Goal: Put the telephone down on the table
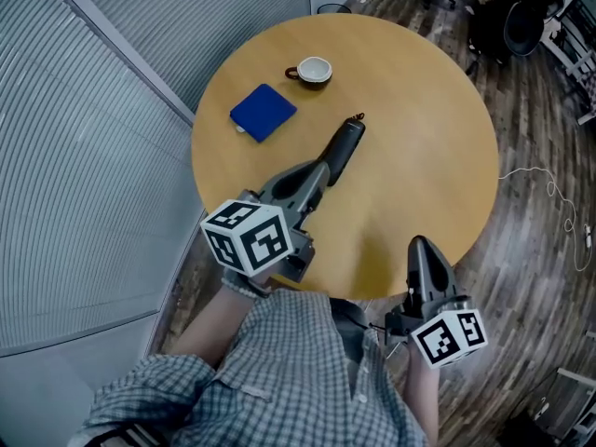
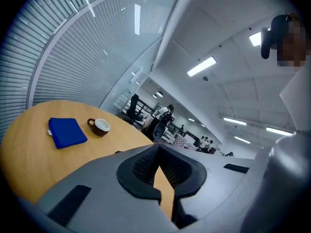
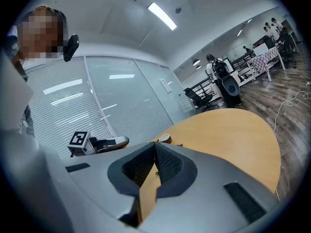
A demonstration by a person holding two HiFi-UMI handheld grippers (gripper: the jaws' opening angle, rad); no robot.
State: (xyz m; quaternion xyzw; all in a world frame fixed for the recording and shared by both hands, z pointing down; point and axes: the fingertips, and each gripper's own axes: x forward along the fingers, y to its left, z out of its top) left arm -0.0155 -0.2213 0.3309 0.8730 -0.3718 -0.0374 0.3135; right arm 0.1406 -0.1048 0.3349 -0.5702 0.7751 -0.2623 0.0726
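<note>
A black telephone handset [image 1: 343, 147] lies on the round wooden table [image 1: 419, 128], pointing away from me. My left gripper [image 1: 319, 173] hovers over the handset's near end, its jaws shut with nothing between them [image 2: 156, 149]. The left gripper view looks over the table, and the jaws hide the handset there. My right gripper [image 1: 419, 245] is at the table's near edge, apart from the handset. Its jaws meet at the tips and hold nothing [image 3: 155, 147].
A blue cloth [image 1: 263, 112] and a brown cup [image 1: 313, 71] sit at the table's far left. A glass wall with blinds [image 1: 102, 156] runs along the left. A white cable [image 1: 549, 194] lies on the wooden floor at the right.
</note>
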